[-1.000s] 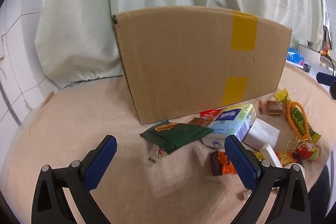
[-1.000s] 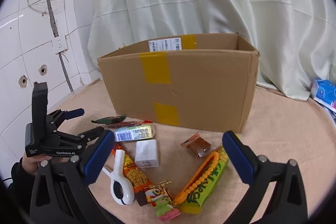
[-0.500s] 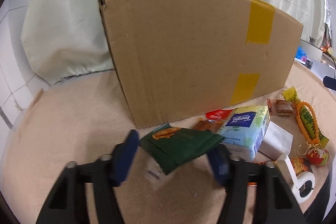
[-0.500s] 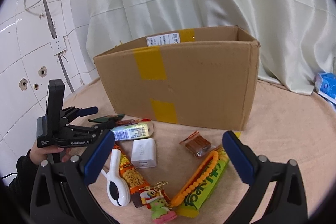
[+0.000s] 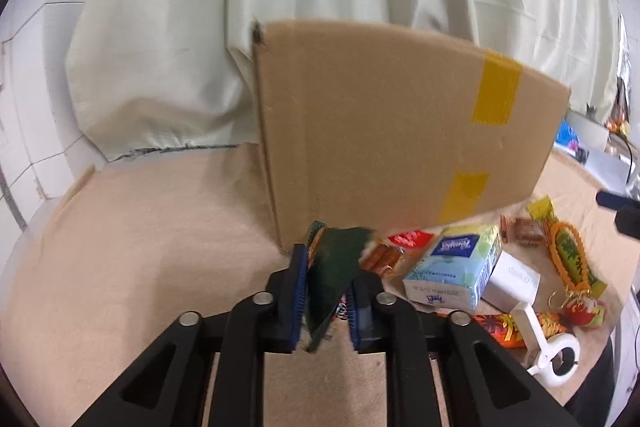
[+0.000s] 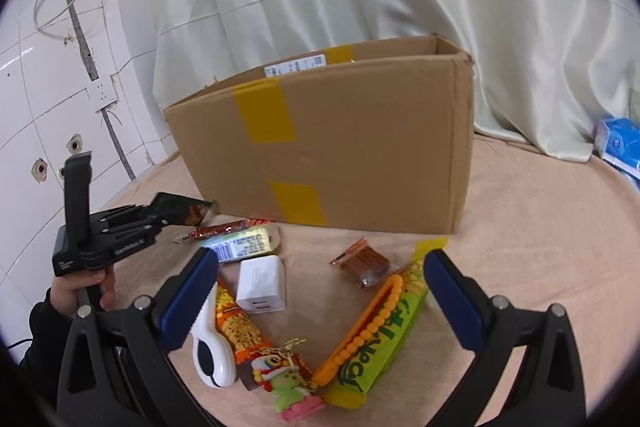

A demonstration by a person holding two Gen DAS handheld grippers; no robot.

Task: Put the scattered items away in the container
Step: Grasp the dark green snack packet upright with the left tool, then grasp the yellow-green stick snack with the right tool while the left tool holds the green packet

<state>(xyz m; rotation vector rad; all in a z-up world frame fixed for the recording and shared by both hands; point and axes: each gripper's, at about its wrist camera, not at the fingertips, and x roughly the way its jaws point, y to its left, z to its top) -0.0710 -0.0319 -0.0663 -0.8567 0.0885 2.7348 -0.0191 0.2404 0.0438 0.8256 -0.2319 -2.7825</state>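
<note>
My landmark is the cardboard box (image 6: 320, 147), standing open-topped on the beige tablecloth (image 6: 540, 227) with yellow tape down its near face. Furthest to the left of the box, my left gripper (image 5: 326, 267) has just been closing and now clamps the dark green sachet (image 5: 334, 267) between its blue pads; the sachet is crumpled upright in the grip and sits off the cloth, just in front of the box's near left corner. From the right wrist view I see the same gripper (image 6: 160, 213) held by a hand (image 6: 82, 287) in a dark sleeve, the sachet (image 6: 182, 209) poking out towards that corner. Next, in front of the box's left half, lie a red-brown snack stick (image 6: 228, 227), the tissue pack (image 6: 244, 245) just beside it, then a white charger cube (image 6: 262, 285) nearer to me. Nearer still, further from the box, a white clip (image 6: 212, 351) lies alongside an orange snack packet (image 6: 236, 327), with a green and pink keychain figure (image 6: 290, 383) at the packet's near end. In front of the box's middle sits a small brown wrapped sweet (image 6: 364, 265), and just beside it, angled away from the box, a lime-green candy tube (image 6: 380, 343) with an orange beaded loop (image 6: 360, 331) lying along it. My right gripper (image 6: 320, 291) hangs above this scatter with its jaws spread wide and nothing between them. Well to the right of the box, at the cloth's edge, is a blue packet (image 6: 618, 143).
</note>
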